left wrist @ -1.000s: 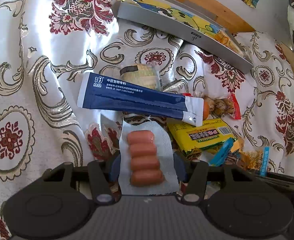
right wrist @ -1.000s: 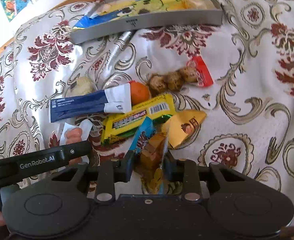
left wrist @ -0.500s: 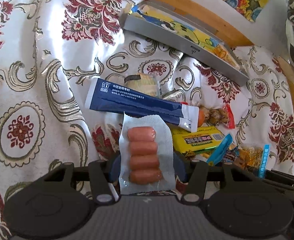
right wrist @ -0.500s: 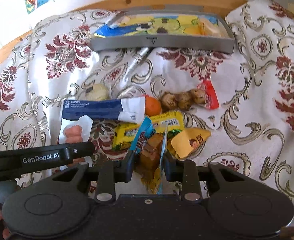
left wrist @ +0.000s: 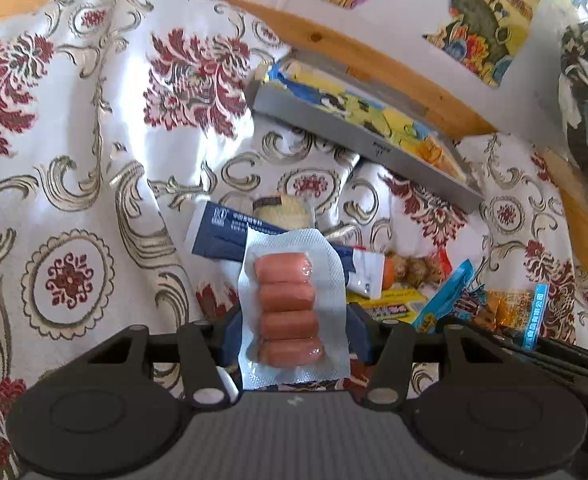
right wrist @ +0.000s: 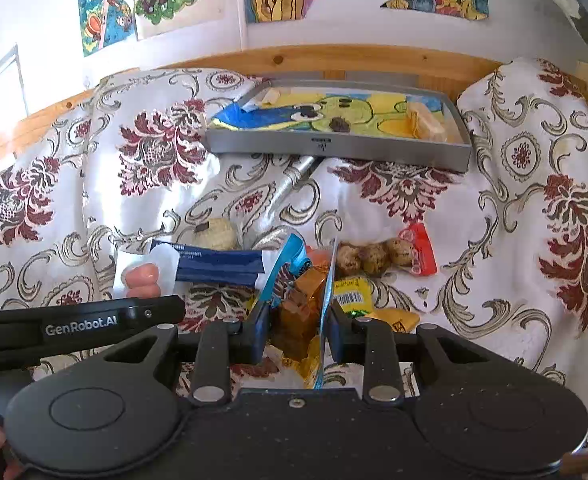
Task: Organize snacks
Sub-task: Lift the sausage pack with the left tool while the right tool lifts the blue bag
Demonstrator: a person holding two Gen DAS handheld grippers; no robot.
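My left gripper (left wrist: pixel 294 336) is shut on a clear pack of small sausages (left wrist: pixel 287 310), held up above the patterned cloth. My right gripper (right wrist: pixel 296 332) is shut on a blue-and-orange snack packet (right wrist: pixel 300 300), also lifted; that packet (left wrist: pixel 458 300) shows at the right of the left wrist view. The sausage pack (right wrist: pixel 143 276) appears at the left of the right wrist view. A grey tray (right wrist: pixel 334 146) with a yellow cartoon lining stands at the back by the wooden rail; the tray (left wrist: pixel 358 140) also shows in the left wrist view. Loose snacks lie between the grippers and the tray.
On the cloth lie a long dark-blue packet (right wrist: pixel 217 266), a round pale snack (right wrist: pixel 215 232), a yellow bar (right wrist: pixel 352 294), a red-ended pack of brown balls (right wrist: pixel 386 256) and a silver tube (right wrist: pixel 294 174). A wooden rail (right wrist: pixel 334 60) and postered wall stand behind.
Both grippers have risen and tilted up with their packs, so the tray, rail and wall posters now show more fully. Loose snacks on the cloth have not moved.
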